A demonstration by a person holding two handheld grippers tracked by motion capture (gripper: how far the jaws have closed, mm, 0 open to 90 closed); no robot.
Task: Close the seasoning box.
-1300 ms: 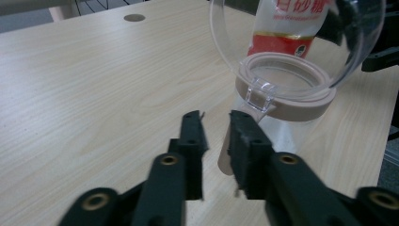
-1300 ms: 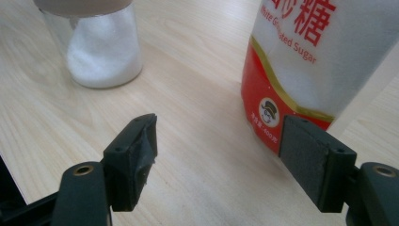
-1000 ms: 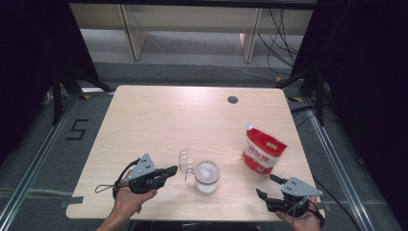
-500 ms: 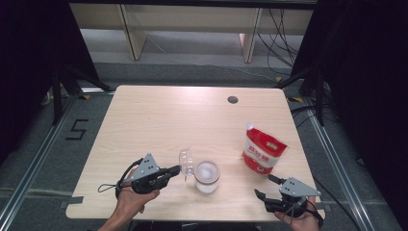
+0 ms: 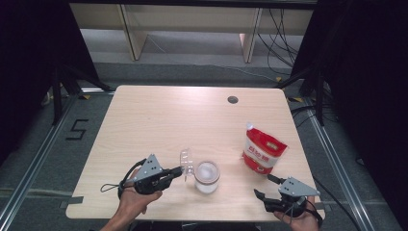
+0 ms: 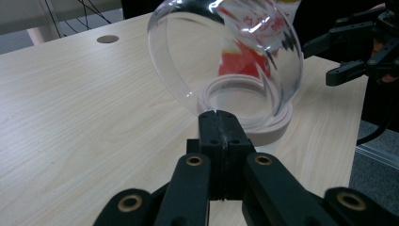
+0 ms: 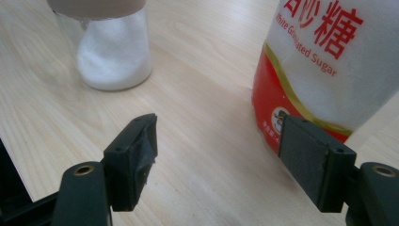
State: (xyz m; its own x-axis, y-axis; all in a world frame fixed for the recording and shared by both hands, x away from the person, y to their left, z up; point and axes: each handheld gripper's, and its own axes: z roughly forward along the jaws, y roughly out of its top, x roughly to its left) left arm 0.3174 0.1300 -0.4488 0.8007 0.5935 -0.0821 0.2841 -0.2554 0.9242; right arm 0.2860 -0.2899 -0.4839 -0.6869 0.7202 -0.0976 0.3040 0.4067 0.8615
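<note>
The left claw (image 5: 179,170) is shut tight on the edge of a clear lid (image 6: 226,56) that stands open on the jar (image 5: 207,177). The jar sits on the near middle of the worktop (image 5: 159,120), a little to the right of that claw. It has white sugar at the bottom and looks like glass, so it may be heavy, slippery and easy to break. The lid is thin and smooth and could slip out of a weak pinch, so holding it right at the rim, as now, seems best. The right claw (image 7: 219,157) is open and holds nothing. It rests near the right corner, close to the sugar bag (image 5: 262,154). The bag looks soft and squashy, and the sugar makes it heavy. I would grab it high up, near its top.
</note>
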